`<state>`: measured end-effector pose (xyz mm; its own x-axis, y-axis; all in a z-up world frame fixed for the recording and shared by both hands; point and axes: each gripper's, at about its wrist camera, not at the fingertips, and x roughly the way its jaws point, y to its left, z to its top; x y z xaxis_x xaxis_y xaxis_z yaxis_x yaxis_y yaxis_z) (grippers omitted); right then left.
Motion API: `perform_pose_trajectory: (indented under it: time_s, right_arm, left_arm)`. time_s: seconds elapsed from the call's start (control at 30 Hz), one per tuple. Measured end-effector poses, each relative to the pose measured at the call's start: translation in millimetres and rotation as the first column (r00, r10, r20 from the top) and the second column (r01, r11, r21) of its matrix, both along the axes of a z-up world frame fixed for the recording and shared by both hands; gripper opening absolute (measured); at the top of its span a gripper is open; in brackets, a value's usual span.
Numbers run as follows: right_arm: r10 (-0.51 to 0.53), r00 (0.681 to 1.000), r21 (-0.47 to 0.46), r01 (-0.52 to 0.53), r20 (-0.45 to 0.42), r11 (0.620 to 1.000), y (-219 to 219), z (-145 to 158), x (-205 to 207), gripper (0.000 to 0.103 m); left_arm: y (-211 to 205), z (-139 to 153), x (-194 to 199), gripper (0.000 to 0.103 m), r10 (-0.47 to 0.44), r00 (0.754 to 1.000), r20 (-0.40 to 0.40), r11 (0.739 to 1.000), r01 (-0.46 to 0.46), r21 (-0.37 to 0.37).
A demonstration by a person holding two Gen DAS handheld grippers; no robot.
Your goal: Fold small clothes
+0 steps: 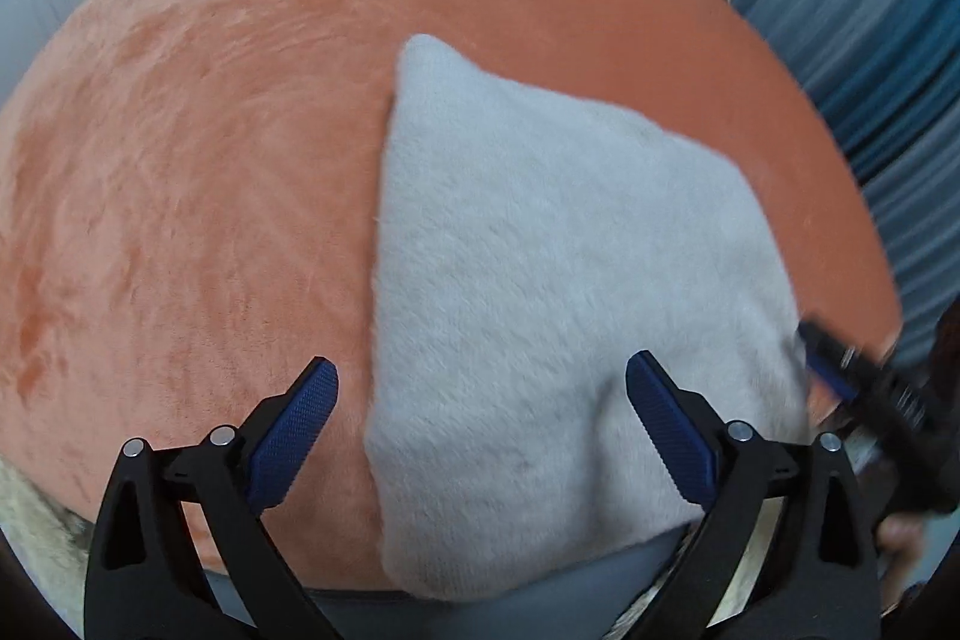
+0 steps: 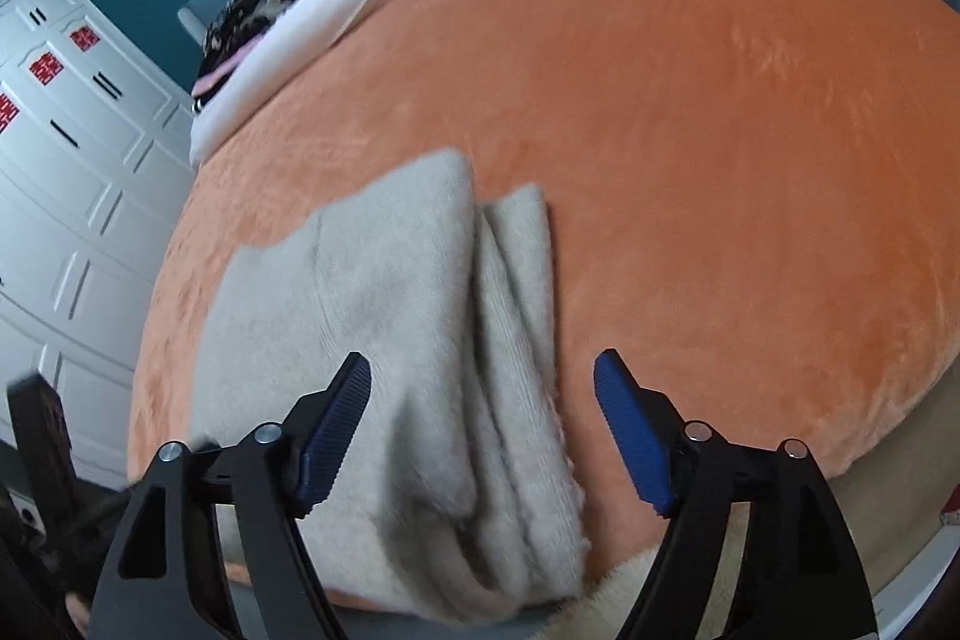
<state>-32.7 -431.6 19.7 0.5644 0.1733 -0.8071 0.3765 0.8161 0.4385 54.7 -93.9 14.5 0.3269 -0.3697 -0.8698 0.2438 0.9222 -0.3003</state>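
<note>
A pale grey fleece garment [image 2: 384, 340] lies folded on the orange blanket [image 2: 720, 160], hanging over its near edge toward six o'clock. The left gripper [image 1: 480, 412] and right gripper [image 2: 483, 412] both hover above it, spread wide, holding nothing.

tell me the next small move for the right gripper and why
Probably lower the right gripper onto the bunched ridge of the garment and close. Its jaws stand open, holding nothing, and that side lies in loose folds on the orange blanket, so it likely needs gripping before a neat fold.
</note>
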Motion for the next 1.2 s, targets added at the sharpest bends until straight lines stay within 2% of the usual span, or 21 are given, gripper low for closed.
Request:
perform_pose_trajectory:
  time_s: [0.07, 0.13, 0.17, 0.2, 0.23, 0.27, 0.3, 0.33, 0.37, 0.43, 0.53, 0.6, 0.7, 0.83, 0.9, 1.0, 1.07, 1.13, 1.17, 1.2]
  right_arm:
    - [0.012, 0.998, 0.028, -0.011, -0.062, 1.000, 1, -18, 6, 0.080]
    - [0.015, 0.996, 0.101, -0.006, -0.090, 0.995, -1, -37, 9, 0.086]
    - [0.014, 0.995, 0.156, 0.001, -0.100, 0.988, 0, -46, 14, 0.087]
    - [0.011, 0.996, 0.184, 0.006, -0.092, 0.983, 2, -50, 18, 0.088]
    - [0.009, 0.996, 0.186, 0.006, -0.084, 0.983, 5, -51, 22, 0.078]
    - [0.033, 0.997, 0.183, -0.019, -0.075, 0.983, 10, -49, 28, 0.066]
    - [0.055, 0.996, 0.177, -0.041, -0.074, 0.983, 17, -45, 36, 0.048]
    - [0.058, 0.996, 0.135, -0.049, -0.065, 0.990, 22, -34, 40, 0.039]
    - [0.070, 0.997, 0.106, -0.065, -0.045, 0.992, 26, -21, 44, 0.037]
    - [0.081, 0.996, 0.087, -0.084, 0.036, 0.993, 33, 11, 45, 0.035]
    - [0.096, 0.975, 0.069, -0.112, 0.201, 0.991, 41, 79, 52, 0.034]
    - [0.126, 0.943, 0.038, -0.145, 0.306, 0.989, 51, 127, 58, 0.034]
    - [0.151, 0.887, 0.033, -0.183, 0.436, 0.983, 66, 178, 67, 0.034]
    - [0.143, 0.830, 0.062, -0.209, 0.539, 0.976, 81, 211, 84, 0.034]
    - [0.135, 0.817, 0.064, -0.205, 0.561, 0.977, 87, 216, 89, 0.034]
    - [0.141, 0.830, 0.040, -0.192, 0.540, 0.981, 87, 212, 82, 0.034]
    - [0.146, 0.860, 0.009, -0.172, 0.490, 0.985, 79, 198, 74, 0.034]
    - [0.132, 0.904, -0.010, -0.140, 0.407, 0.990, 64, 173, 67, 0.035]
    - [0.115, 0.934, -0.015, -0.117, 0.338, 0.993, 54, 151, 62, 0.036]
    - [0.111, 0.951, -0.013, -0.112, 0.289, 0.994, 47, 131, 58, 0.038]
  left_arm:
    - [12, -18, 17, 0.095, 0.038, 0.995, -0.089, 0.994, -0.047, -0.096]
    - [21, -44, 32, 0.097, 0.069, 0.974, -0.214, 0.975, -0.111, -0.192]
    - [23, -54, 36, 0.097, 0.066, 0.965, -0.253, 0.961, -0.129, -0.244]
    - [22, -57, 39, 0.097, 0.068, 0.964, -0.257, 0.957, -0.137, -0.258]
    - [18, -54, 41, 0.090, 0.049, 0.970, -0.239, 0.959, -0.113, -0.260]
    - [10, -46, 42, 0.065, -0.007, 0.977, -0.215, 0.958, -0.055, -0.281]
    - [5, -39, 42, 0.063, -0.019, 0.978, -0.206, 0.966, -0.035, -0.256]
    - [1, -29, 42, 0.052, -0.023, 0.982, -0.188, 0.969, -0.025, -0.246]
    - [-1, -18, 42, 0.046, -0.039, 0.985, -0.169, 0.966, -0.006, -0.259]
    - [-4, 15, 44, 0.043, -0.072, 0.991, -0.116, 0.957, 0.036, -0.288]
    - [3, 74, 52, 0.043, -0.096, 0.995, -0.021, 0.935, 0.083, -0.344]
    - [14, 118, 55, 0.043, -0.096, 0.993, 0.065, 0.920, 0.114, -0.374]
    - [37, 178, 60, 0.044, -0.074, 0.978, 0.194, 0.908, 0.147, -0.393]
    - [67, 219, 71, 0.044, -0.046, 0.961, 0.273, 0.889, 0.164, -0.427]
    - [74, 219, 73, 0.044, -0.043, 0.960, 0.276, 0.890, 0.162, -0.426]
    - [72, 205, 73, 0.044, -0.062, 0.970, 0.236, 0.889, 0.162, -0.429]
    - [68, 184, 63, 0.044, -0.081, 0.979, 0.189, 0.888, 0.158, -0.433]
    - [54, 143, 56, 0.045, -0.104, 0.990, 0.095, 0.892, 0.135, -0.431]
    - [46, 123, 53, 0.047, -0.115, 0.992, 0.058, 0.896, 0.129, -0.426]
    - [37, 92, 44, 0.048, -0.119, 0.993, 0.013, 0.907, 0.114, -0.406]
